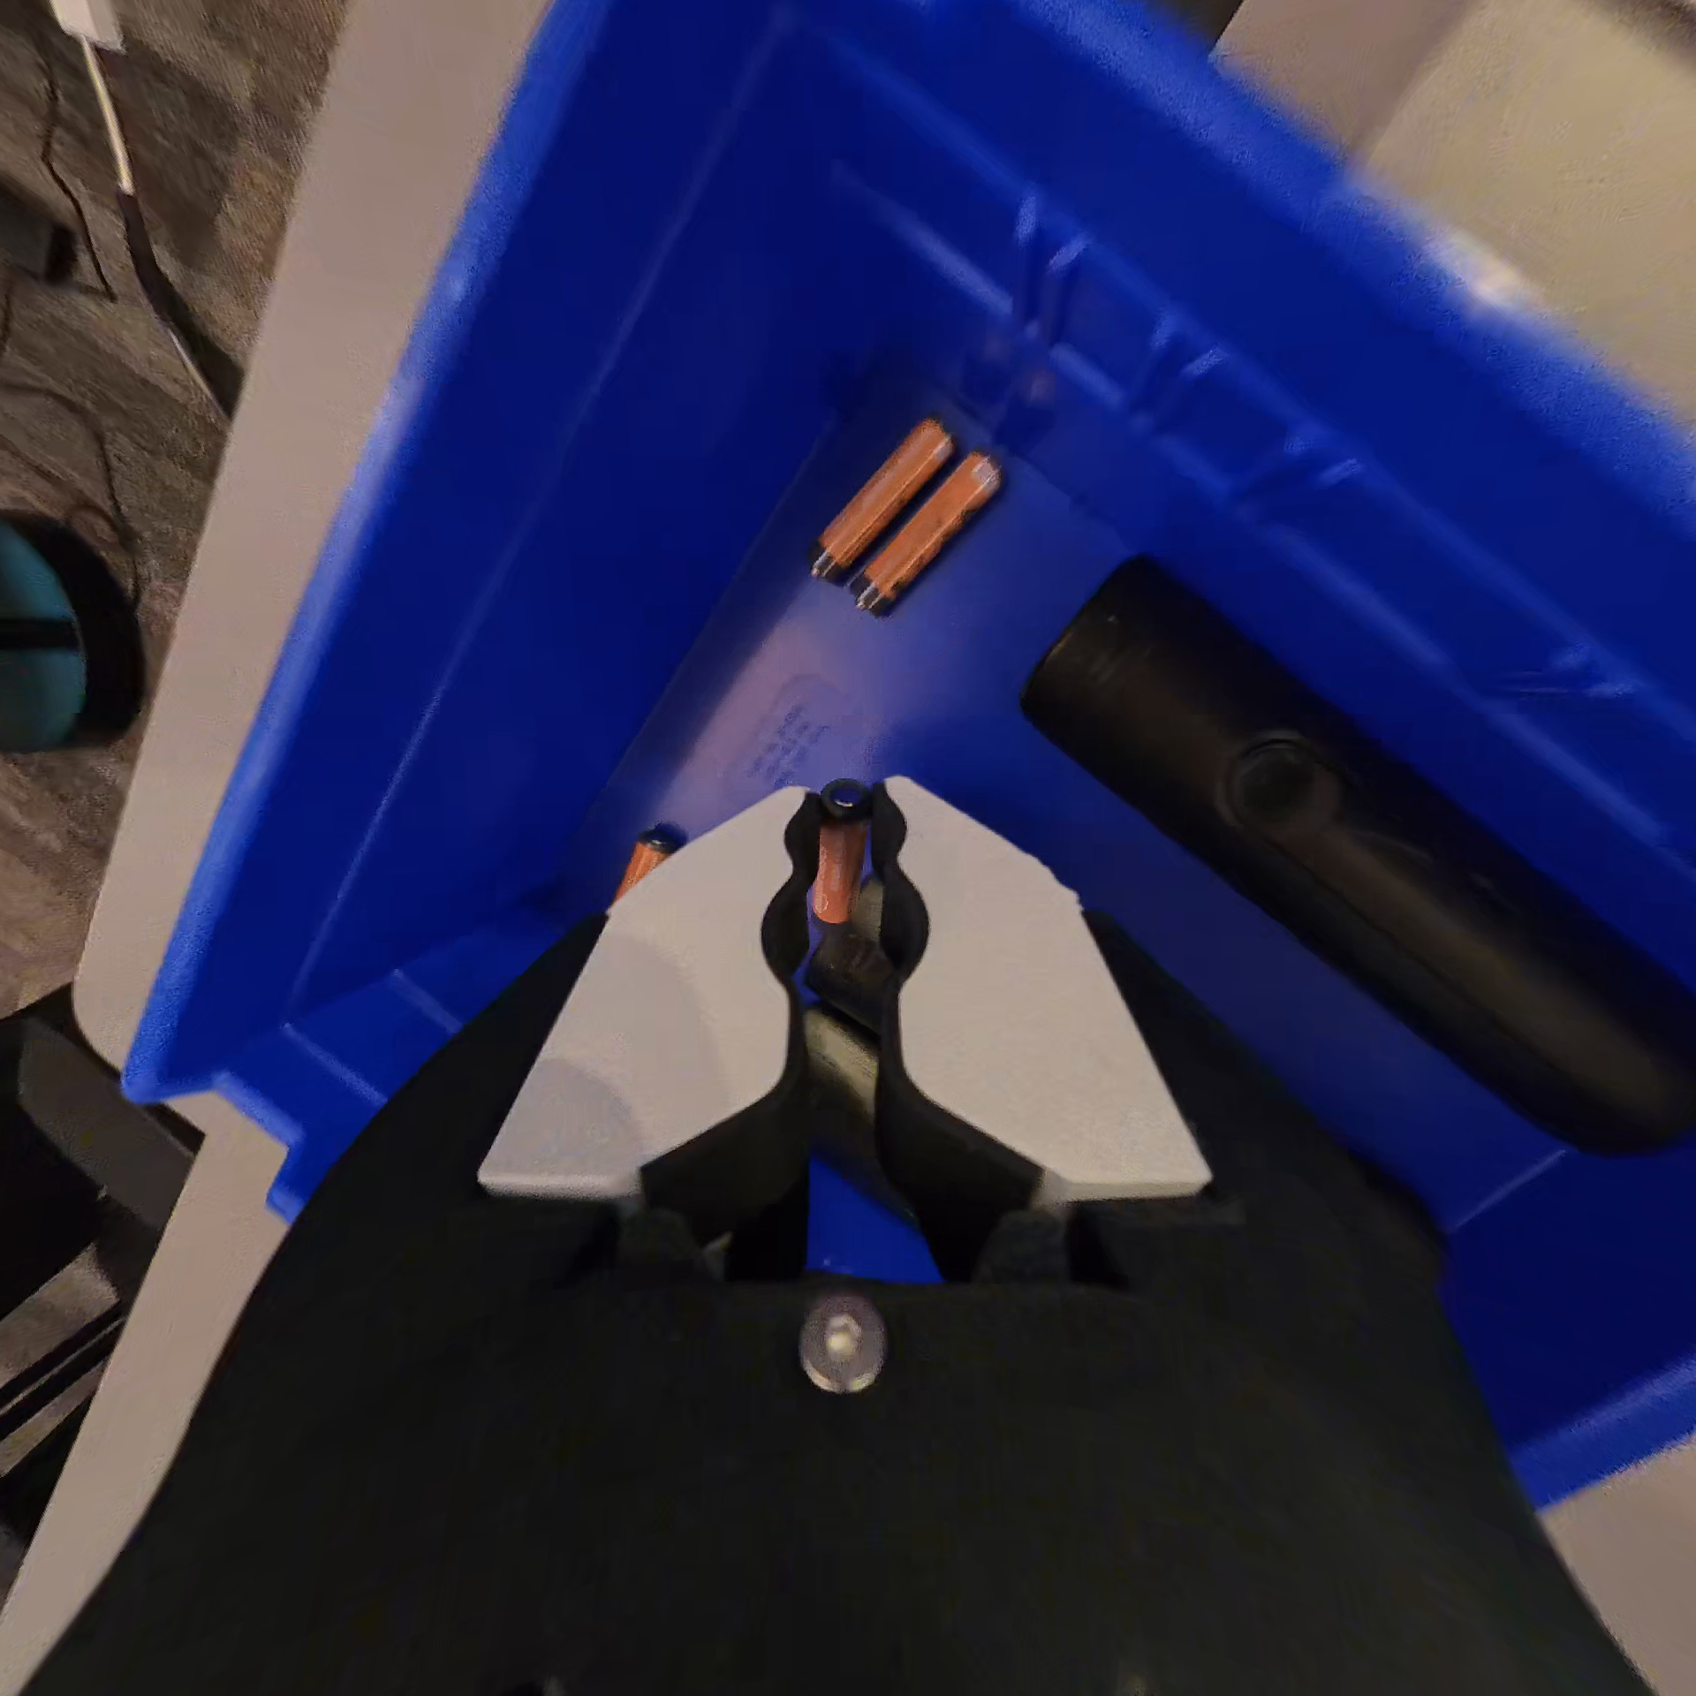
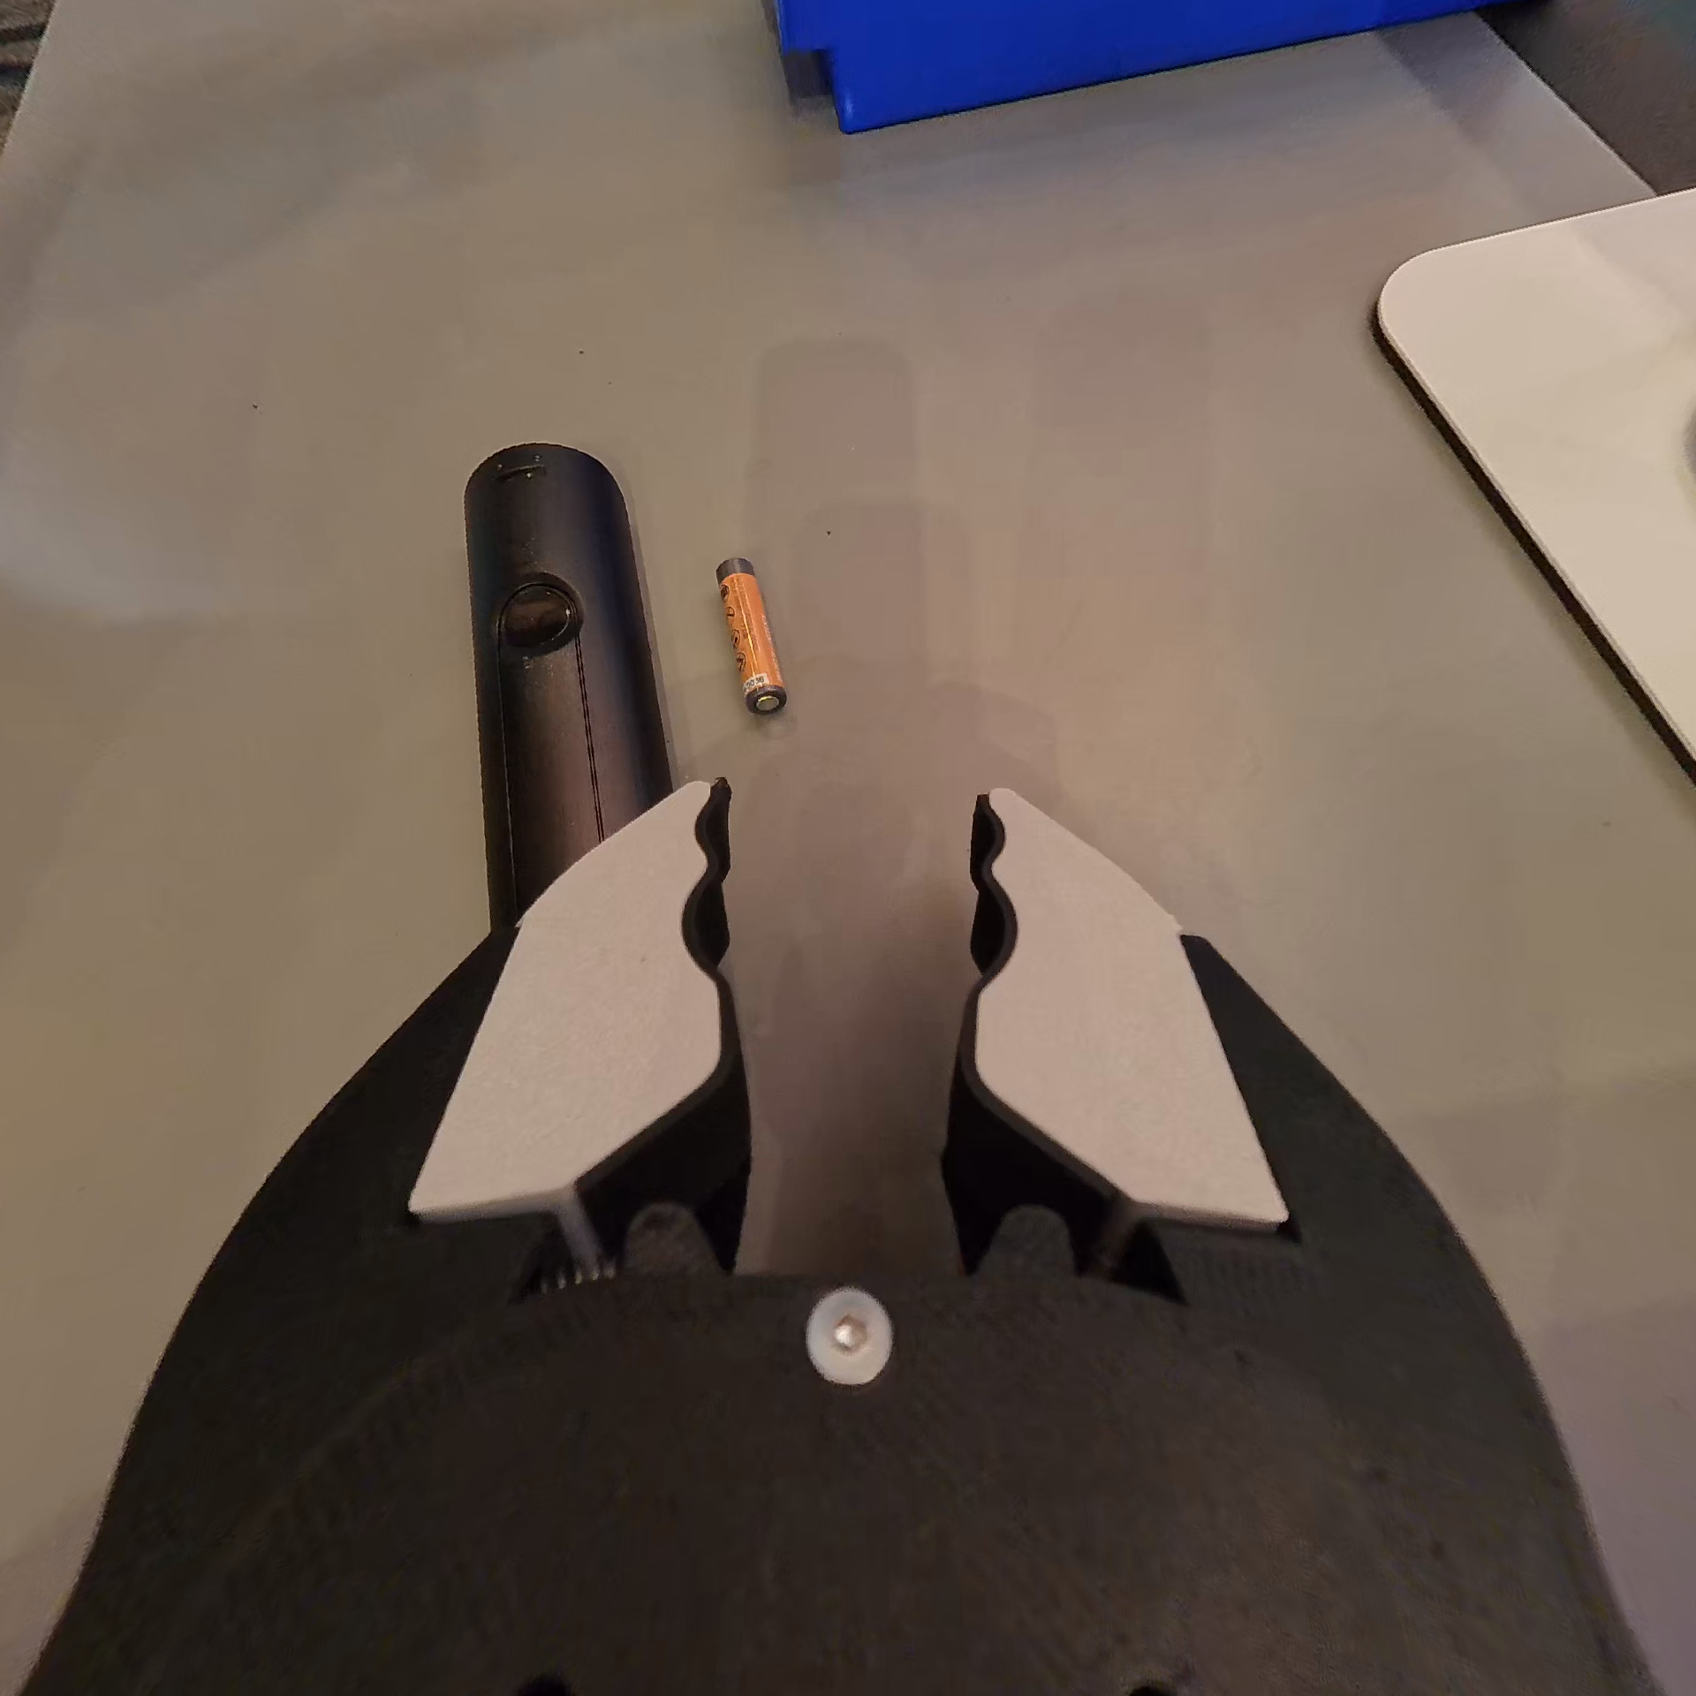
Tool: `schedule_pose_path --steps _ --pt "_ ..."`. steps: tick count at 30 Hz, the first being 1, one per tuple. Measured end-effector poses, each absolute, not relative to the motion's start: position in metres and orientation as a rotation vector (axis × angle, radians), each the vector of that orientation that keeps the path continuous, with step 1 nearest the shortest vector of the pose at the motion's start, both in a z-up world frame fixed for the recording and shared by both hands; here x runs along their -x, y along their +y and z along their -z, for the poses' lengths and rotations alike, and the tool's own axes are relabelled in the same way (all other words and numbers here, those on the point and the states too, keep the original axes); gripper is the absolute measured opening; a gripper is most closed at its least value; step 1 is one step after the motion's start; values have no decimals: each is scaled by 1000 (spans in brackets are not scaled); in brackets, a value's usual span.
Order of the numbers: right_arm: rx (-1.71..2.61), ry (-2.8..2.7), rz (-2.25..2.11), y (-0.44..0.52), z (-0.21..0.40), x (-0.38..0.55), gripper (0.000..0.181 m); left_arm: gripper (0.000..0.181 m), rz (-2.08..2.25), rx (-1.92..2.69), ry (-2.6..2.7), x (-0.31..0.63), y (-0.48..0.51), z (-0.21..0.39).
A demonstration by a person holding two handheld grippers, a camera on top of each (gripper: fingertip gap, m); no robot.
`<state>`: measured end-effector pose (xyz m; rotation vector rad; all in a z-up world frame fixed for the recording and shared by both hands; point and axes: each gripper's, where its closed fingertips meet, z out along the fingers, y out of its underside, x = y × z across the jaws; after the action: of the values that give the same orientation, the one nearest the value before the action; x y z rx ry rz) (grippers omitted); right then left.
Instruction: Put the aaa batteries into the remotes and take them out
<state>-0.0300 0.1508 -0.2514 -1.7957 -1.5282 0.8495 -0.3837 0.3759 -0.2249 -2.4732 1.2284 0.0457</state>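
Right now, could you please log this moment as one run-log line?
left tool: shut on battery over blue bin | right tool: open above table | loose battery beside black remote

The blue bin looks like smooth, faintly glossy plastic. Inside it, a black remote shows a satin plastic shell, and two batteries beside it wear shiny copper-coloured wrap. The left gripper is matt black with pale, finely grained plates.
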Motion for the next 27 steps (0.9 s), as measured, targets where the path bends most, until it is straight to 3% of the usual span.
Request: schedule_pose_path --steps 6,12,19,27 --pt "1796 -1527 -848 151 251 30 50 11 34 2328 1197 356 341 165" --pt "1796 -1530 -846 150 252 30 50 11 -67 2192 1362 267 248 116" --pt "1787 -1549 -822 149 253 30 50 11 132 2202 1692 130 168 194" --pt "1787 -1557 -821 148 254 28 49 11 251 2325 1800 76 155 265"
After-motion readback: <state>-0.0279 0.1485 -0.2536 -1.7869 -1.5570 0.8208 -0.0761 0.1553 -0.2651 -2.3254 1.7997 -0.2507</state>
